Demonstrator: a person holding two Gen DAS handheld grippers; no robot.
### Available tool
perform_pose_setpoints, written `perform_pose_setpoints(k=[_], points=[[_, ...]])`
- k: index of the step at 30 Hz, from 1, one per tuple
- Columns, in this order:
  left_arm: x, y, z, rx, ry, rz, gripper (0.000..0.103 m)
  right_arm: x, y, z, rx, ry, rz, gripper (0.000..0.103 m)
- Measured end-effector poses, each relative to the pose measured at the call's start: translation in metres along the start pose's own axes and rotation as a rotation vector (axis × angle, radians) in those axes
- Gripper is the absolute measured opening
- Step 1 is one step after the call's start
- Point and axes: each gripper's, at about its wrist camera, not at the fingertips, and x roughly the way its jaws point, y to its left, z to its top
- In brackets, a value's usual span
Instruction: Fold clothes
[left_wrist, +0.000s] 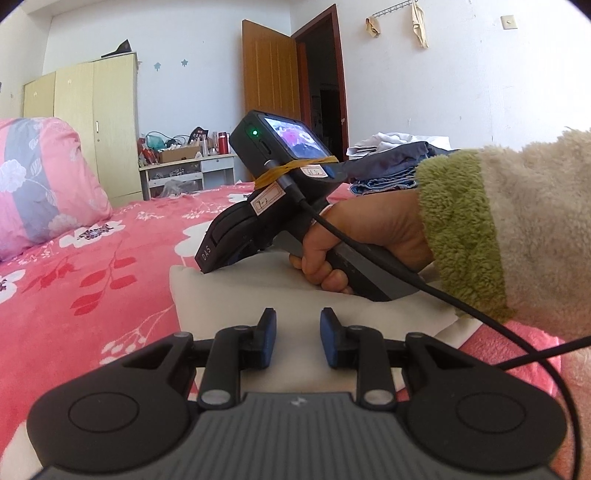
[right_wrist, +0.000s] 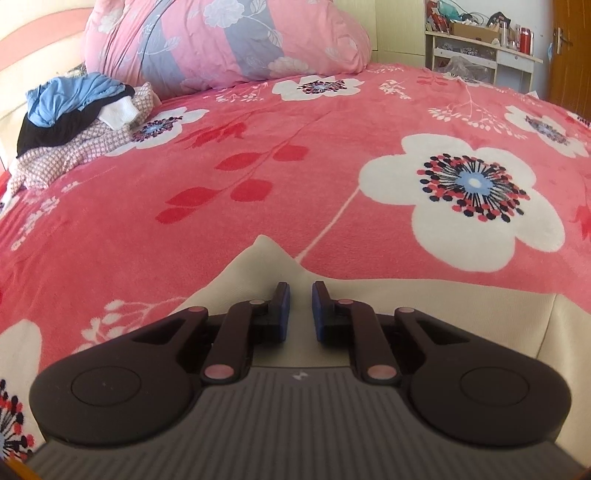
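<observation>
Bright daylight, soft shadows; sharp centre, fisheye warp + dark corners.

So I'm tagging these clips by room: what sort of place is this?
Most likely a home bedroom: a bed under a pink floral blanket, a big pillow, and a wardrobe by the wall.

"DAS" on the right tongs (left_wrist: 207, 263); handwritten labels illegible.

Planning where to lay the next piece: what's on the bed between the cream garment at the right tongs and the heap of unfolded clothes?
Only bare pink floral blanket lies between the cream garment and the clothes heap, in the right wrist view.
</observation>
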Motion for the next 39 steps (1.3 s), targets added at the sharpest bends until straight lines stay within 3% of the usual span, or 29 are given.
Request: perform_pose_setpoints(k=[11, 13, 15, 18, 21, 24, 27, 31, 34, 36, 39], points=[[0.000, 0.003, 0.008, -0.039, 0.024, -0.009, 0.029, -0.001, 0.001, -0.001, -0.003, -0.003, -0.007, 0.011], [-0.004, 0.007, 0.012, -0.043, 0.030, -0.013, 0.043, -0.002, 0.001, 0.000, 0.002, -0.005, -0.005, 0.012], [-0.011, 0.012, 0.016, -0.054, 0.021, -0.018, 0.050, -0.003, -0.002, 0.000, 0.012, -0.007, 0.003, 0.012], [-0.025, 0.019, 0.017, -0.065, -0.010, -0.006, 0.051, -0.003, -0.006, 0.001, 0.033, -0.007, 0.019, 0.013], [-0.022, 0.029, 0.009, -0.088, 0.016, 0.006, 0.051, -0.004, -0.008, 0.003, 0.043, -0.009, 0.027, 0.013], [-0.018, 0.041, 0.001, -0.140, 0.022, -0.027, 0.051, -0.017, -0.007, 0.013, 0.037, -0.037, 0.001, 0.015], [-0.016, 0.045, 0.001, -0.130, 0.027, -0.054, 0.051, -0.041, -0.001, 0.032, 0.036, -0.062, 0.055, 0.017], [-0.014, 0.045, 0.001, -0.117, 0.033, -0.073, 0.051, -0.042, 0.031, 0.049, -0.089, 0.021, 0.147, 0.015], [-0.010, 0.047, 0.000, -0.136, 0.047, -0.058, 0.050, 0.010, 0.034, 0.038, -0.111, 0.150, 0.089, 0.014], [-0.011, 0.052, -0.001, -0.172, 0.043, -0.075, 0.050, 0.027, 0.028, 0.028, -0.060, 0.129, 0.118, 0.014], [-0.019, 0.055, -0.002, -0.189, 0.027, -0.102, 0.050, 0.009, 0.032, 0.031, -0.085, 0.091, 0.100, 0.015]])
